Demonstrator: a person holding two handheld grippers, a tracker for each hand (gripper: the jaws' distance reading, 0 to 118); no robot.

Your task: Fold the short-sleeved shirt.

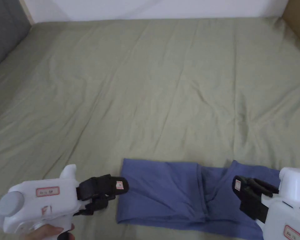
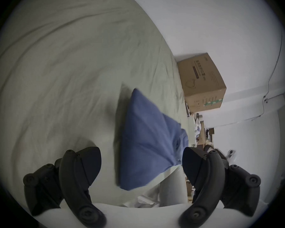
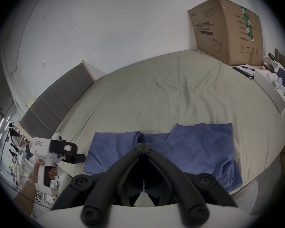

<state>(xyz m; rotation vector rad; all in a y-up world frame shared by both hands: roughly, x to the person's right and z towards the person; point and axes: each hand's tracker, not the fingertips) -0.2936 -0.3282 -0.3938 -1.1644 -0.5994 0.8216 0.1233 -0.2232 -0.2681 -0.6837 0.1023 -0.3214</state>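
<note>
A blue short-sleeved shirt point(image 1: 165, 190) lies folded into a long strip along the near edge of the bed point(image 1: 152, 93). My left gripper point(image 1: 113, 193) hovers just off the shirt's left end. In the left gripper view this left gripper point(image 2: 141, 151) has its jaws spread wide, with the shirt point(image 2: 143, 132) ahead and nothing between them. My right gripper point(image 1: 237, 186) hangs over the right part of the shirt. In the right gripper view its own jaws meet at the tips of the right gripper point(image 3: 143, 144), above the shirt point(image 3: 196, 146), holding no cloth. A hand holds the left gripper point(image 3: 77, 152) there.
An olive sheet with wrinkles covers the bed. A cardboard box point(image 3: 227, 30) stands at the far right corner against the white wall. A grey padded headboard point(image 3: 56, 96) runs along the left side. A low shelf with clutter point(image 3: 270, 83) sits right of the bed.
</note>
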